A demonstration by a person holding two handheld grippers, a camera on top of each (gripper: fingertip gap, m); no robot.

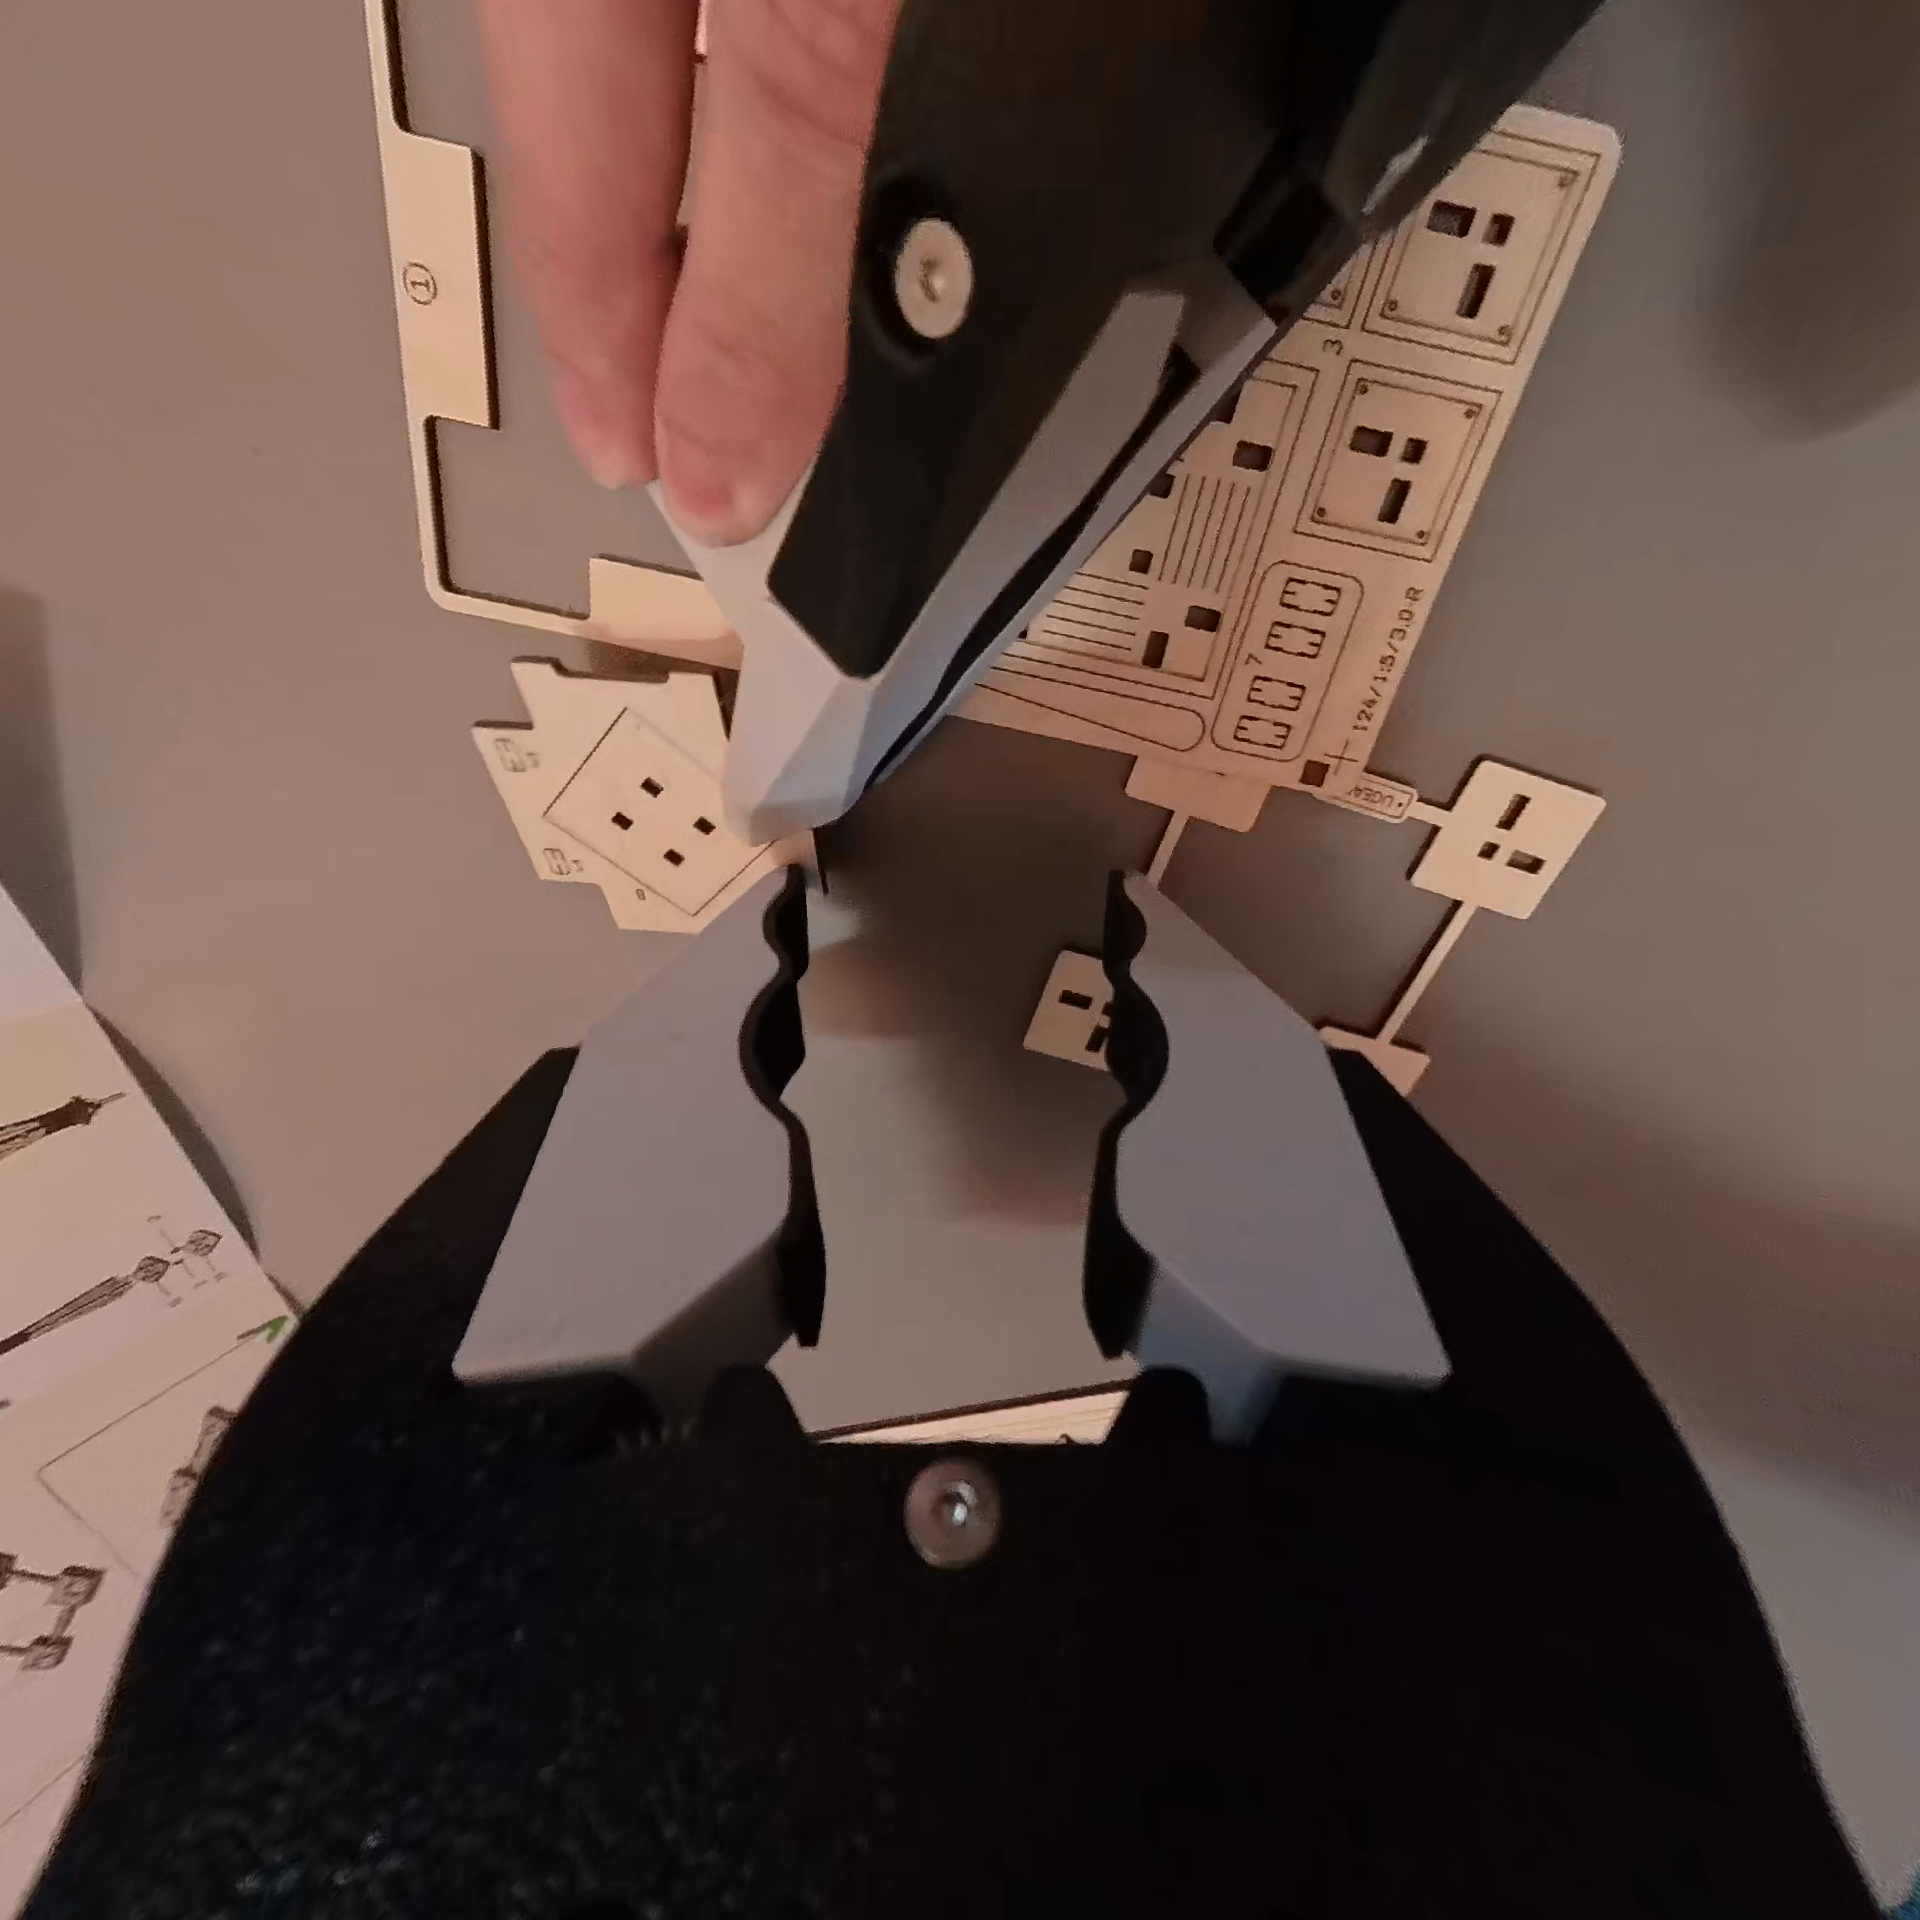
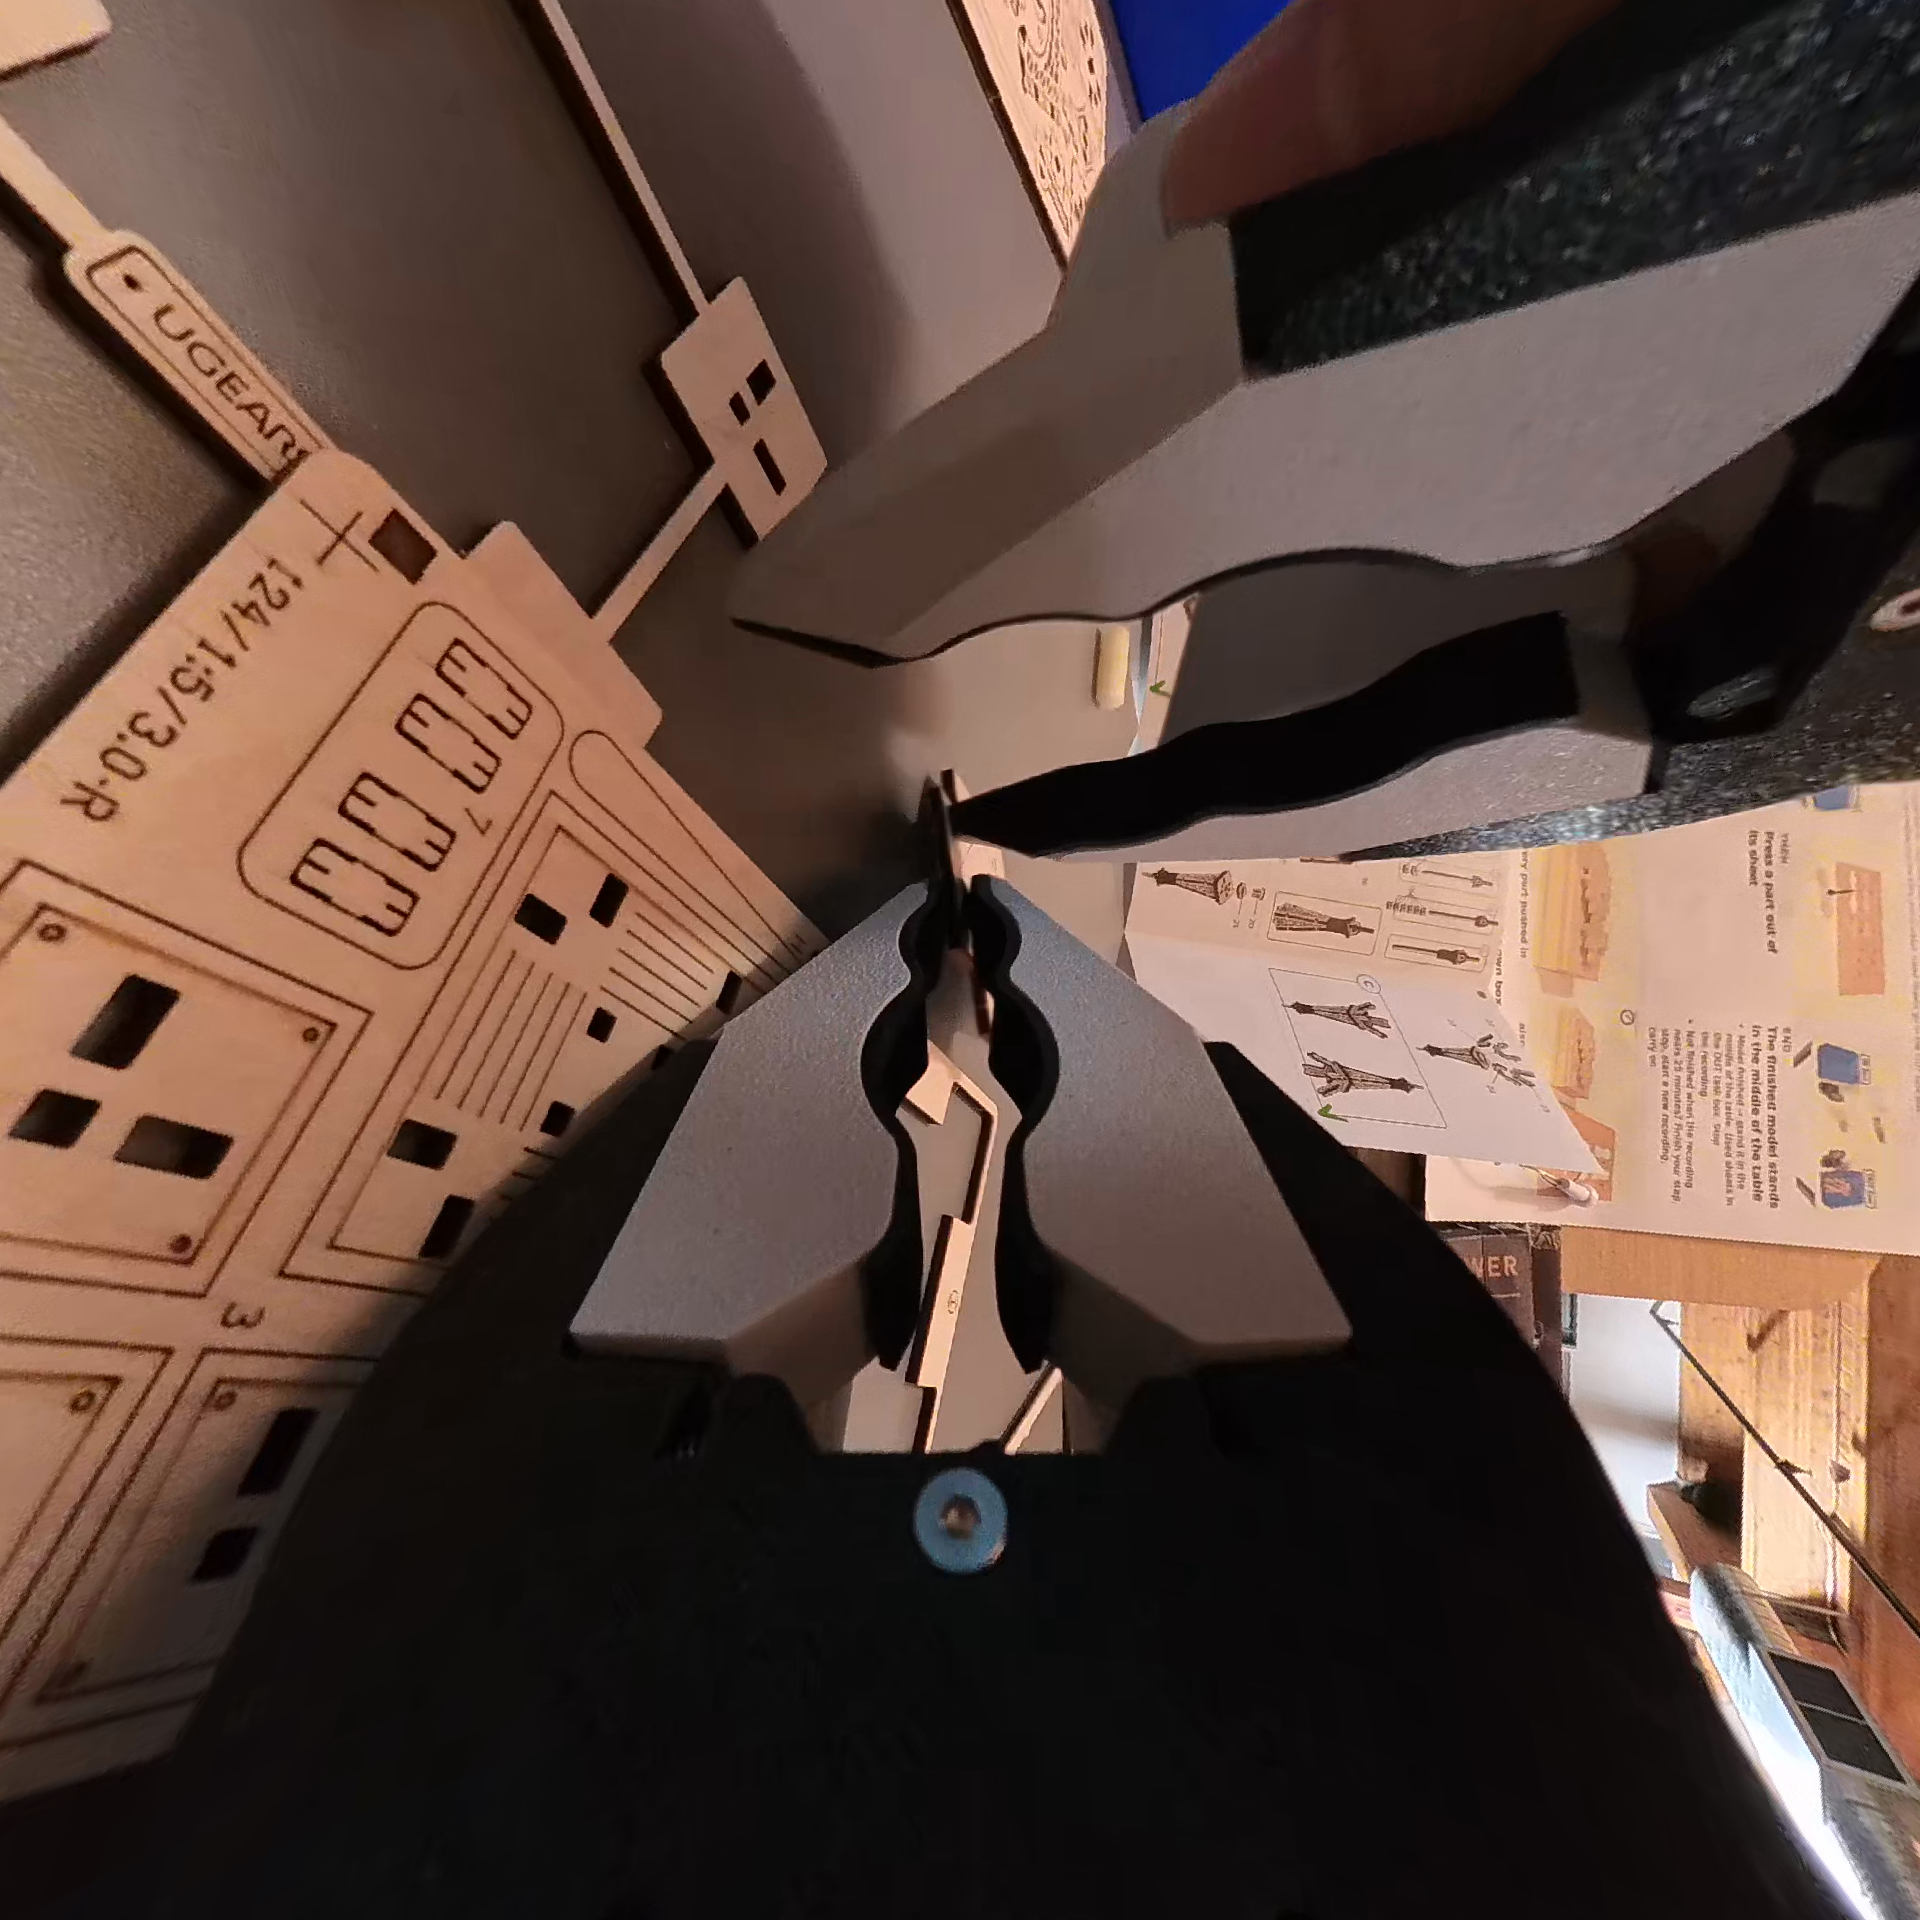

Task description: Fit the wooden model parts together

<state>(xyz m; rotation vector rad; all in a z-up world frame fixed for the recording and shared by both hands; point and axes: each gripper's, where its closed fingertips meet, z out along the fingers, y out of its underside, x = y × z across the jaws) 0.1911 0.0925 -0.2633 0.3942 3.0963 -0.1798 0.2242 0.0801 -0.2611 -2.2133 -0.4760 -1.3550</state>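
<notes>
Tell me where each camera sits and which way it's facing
Left wrist view: on the left claw, looking down at the grey table; open fingers and a hand show.
Right wrist view: on the right claw, aimed along the table; its fingers pinch a thin dark piece.
Shared: the wooden sheet, both claws, and the instruction pages.

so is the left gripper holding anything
No, the left gripper is open, with only bare grey table between its fingers.

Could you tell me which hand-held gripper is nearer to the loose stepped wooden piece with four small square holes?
Right. The right hand-held gripper, closed, has its tip touching the stepped wooden piece's edge; the left hand-held gripper sits open just beside it.
</notes>
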